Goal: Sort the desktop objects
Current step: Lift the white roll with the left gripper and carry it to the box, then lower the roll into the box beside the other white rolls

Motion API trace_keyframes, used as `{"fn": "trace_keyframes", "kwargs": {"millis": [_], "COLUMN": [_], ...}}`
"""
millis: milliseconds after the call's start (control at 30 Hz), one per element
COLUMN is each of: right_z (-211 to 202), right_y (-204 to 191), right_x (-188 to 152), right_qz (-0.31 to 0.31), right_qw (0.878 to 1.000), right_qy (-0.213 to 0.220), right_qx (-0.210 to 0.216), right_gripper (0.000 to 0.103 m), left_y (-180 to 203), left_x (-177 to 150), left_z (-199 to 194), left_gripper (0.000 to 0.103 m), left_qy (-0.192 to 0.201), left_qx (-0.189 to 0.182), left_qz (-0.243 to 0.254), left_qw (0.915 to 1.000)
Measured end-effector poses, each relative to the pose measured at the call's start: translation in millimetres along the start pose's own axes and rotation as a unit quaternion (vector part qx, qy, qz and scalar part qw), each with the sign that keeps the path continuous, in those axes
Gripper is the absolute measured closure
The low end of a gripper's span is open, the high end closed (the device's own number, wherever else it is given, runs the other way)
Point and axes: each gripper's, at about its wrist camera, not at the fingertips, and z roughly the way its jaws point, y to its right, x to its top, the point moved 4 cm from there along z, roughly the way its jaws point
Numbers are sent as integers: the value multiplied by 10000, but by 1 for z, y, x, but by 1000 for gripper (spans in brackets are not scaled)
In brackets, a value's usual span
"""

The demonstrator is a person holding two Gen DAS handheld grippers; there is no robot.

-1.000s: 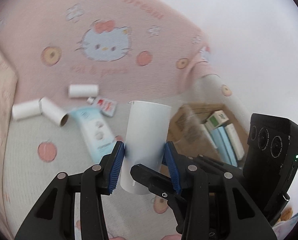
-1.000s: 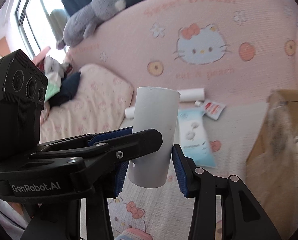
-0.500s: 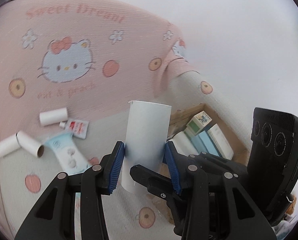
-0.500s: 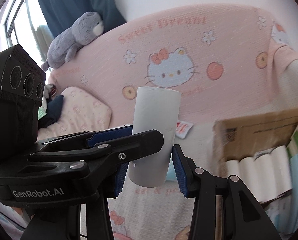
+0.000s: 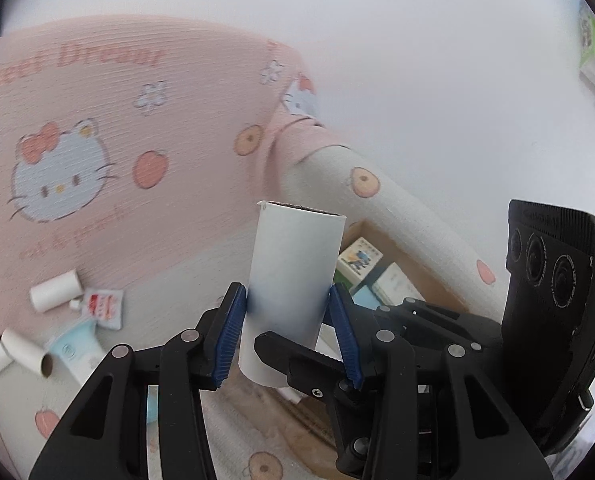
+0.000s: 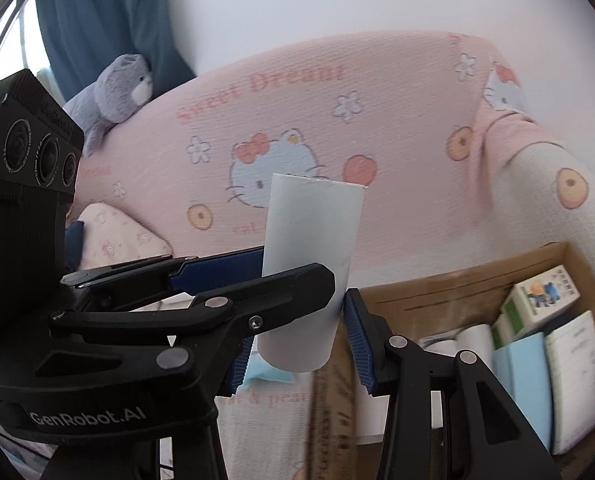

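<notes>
Your left tool [image 5: 285,332] is clamped on a white paper tube [image 5: 293,284]; your right tool [image 6: 297,332] grips another tube [image 6: 309,264], both upright over the cardboard box [image 6: 457,280].

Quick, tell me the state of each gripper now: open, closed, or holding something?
Left gripper: closed on an upright white paper tube.
Right gripper: closed on a second white tube.

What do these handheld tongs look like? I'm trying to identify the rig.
Both tongs are matte black plastic linkages with silver rivets and ribbed blue pads. Each carries a black three-lens camera block; one body reads "GenRobot.AI" in white.
</notes>
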Motion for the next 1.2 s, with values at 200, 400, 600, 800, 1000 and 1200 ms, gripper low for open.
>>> {"fn": "trace_keyframes", "kwargs": {"millis": [200,400,600,800,1000,1200], "right_z": [-4,0,-3,5,15,25], "right_y": [17,45,71,98,118,123], "right_x": [1,-7,-7,-15,-33,-45], "right_qz": [-279,-366,-381,-151,115,61], "right_qw": [9987,9950,9922,9892,9835,9769], "right_qy": [-121,-497,-635,-1160,-1667,-1976], "right_qx": [-419,-791,-1002,-884,-696,-807], "right_gripper": [63,63,63,63,63,63], "left_y": [16,28,38,36,36,35], "left_x": [4,4,10,-3,-23,-34], "left_z": [30,63,87,116,136,149], "left_gripper": [56,56,56,56,56,56], "left_qy": [-336,-797,-1087,-1628,-2033,-2312], "left_qx": [-49,-210,-467,-643,-680,-599], "left_qz": [140,91,-5,-414,-669,-844], "left_qw": [9993,9966,9930,9837,9745,9674]}}
